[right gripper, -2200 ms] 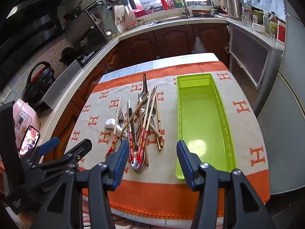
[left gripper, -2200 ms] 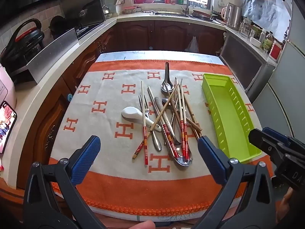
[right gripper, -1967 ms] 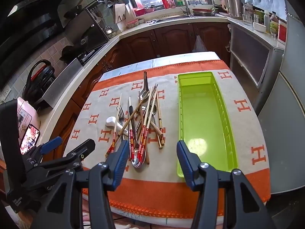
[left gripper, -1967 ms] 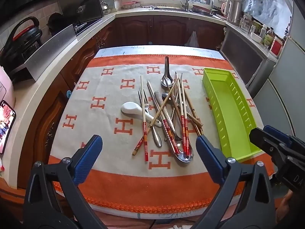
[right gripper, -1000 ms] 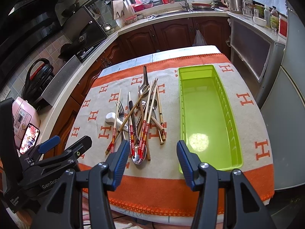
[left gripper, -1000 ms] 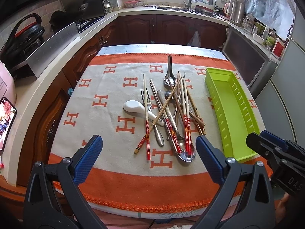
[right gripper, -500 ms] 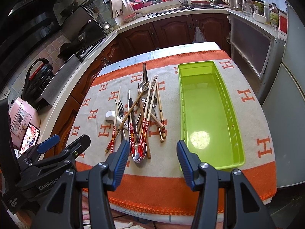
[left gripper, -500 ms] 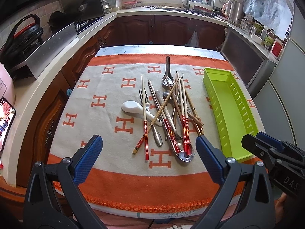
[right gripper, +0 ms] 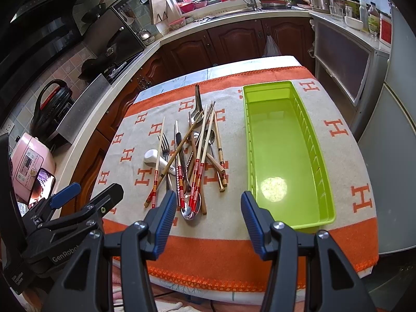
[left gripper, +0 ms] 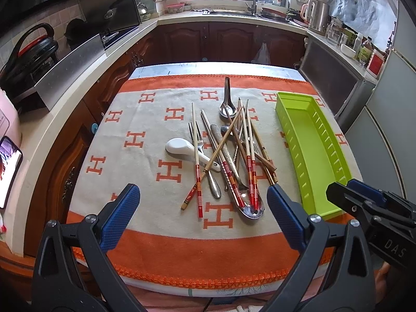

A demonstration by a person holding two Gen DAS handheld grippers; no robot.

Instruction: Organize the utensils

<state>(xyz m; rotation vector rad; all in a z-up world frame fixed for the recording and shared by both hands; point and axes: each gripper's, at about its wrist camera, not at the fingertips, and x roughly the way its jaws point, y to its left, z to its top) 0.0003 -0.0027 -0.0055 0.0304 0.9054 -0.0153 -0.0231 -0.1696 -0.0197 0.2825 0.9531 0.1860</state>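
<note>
Utensil pile ahead of both tongs, left and right, spread wide, empty.

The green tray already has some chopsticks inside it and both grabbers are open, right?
Not quite. The green tray is empty, as the right wrist view shows; the chopsticks lie in the pile beside it. Both the left gripper and right gripper are open.

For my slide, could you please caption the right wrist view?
Open right gripper hovers over a utensil pile beside an empty green tray.
</note>
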